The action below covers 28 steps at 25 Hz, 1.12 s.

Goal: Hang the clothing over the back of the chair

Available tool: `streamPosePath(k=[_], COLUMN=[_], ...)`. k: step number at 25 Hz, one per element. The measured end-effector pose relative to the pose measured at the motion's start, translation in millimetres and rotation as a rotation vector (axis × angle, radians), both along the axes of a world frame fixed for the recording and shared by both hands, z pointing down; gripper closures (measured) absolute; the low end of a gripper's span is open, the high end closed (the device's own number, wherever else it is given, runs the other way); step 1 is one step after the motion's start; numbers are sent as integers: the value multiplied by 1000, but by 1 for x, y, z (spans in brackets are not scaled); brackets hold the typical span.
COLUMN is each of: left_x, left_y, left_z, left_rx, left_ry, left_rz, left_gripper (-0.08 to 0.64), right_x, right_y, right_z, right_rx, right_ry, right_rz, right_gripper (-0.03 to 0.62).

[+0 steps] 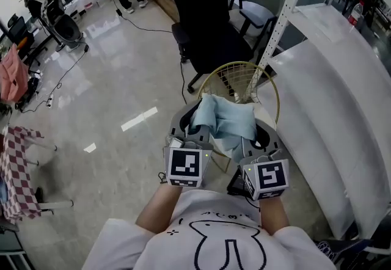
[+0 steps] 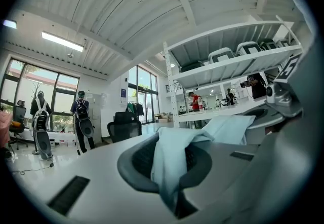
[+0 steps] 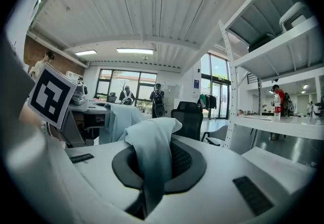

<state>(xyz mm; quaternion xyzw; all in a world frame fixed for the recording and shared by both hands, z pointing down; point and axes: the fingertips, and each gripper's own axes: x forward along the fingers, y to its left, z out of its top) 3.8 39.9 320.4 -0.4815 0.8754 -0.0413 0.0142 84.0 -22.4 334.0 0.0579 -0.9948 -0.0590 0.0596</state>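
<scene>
A light blue piece of clothing (image 1: 225,121) hangs bunched between my two grippers, just above a chair with a round gold wire back (image 1: 239,79). My left gripper (image 1: 193,121) is shut on the cloth's left part, which runs up through the jaws in the left gripper view as a blue fold (image 2: 171,159). My right gripper (image 1: 259,134) is shut on the cloth's right part, which spills over the jaws in the right gripper view (image 3: 150,143). Both grippers point level, side by side. Most of the chair's seat is hidden under the cloth and grippers.
A black office chair (image 1: 206,18) stands right behind the wire chair, and a grey armchair (image 1: 261,9) beyond it. A white shelf rack (image 1: 342,85) runs along the right. Far left are a pink garment (image 1: 12,76) and a checked cloth (image 1: 17,168). People stand at the back.
</scene>
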Motion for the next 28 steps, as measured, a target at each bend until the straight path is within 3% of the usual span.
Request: streamPosePath(k=[9, 19, 28], left_x=[-89, -136, -169], left_y=[-8, -12, -54], left_z=[8, 27, 35], left_rx=[-40, -63, -89], left_ry=[36, 86, 89], left_rz=[121, 182, 193], left_gripper=[529, 531, 529], right_x=[-83, -125, -156], right_y=[-8, -9, -49], right_z=[1, 9, 15], right_rx=[-20, -16, -42], right_ry=[23, 80, 91], right_rz=[123, 179, 178], right_gripper=[563, 563, 563])
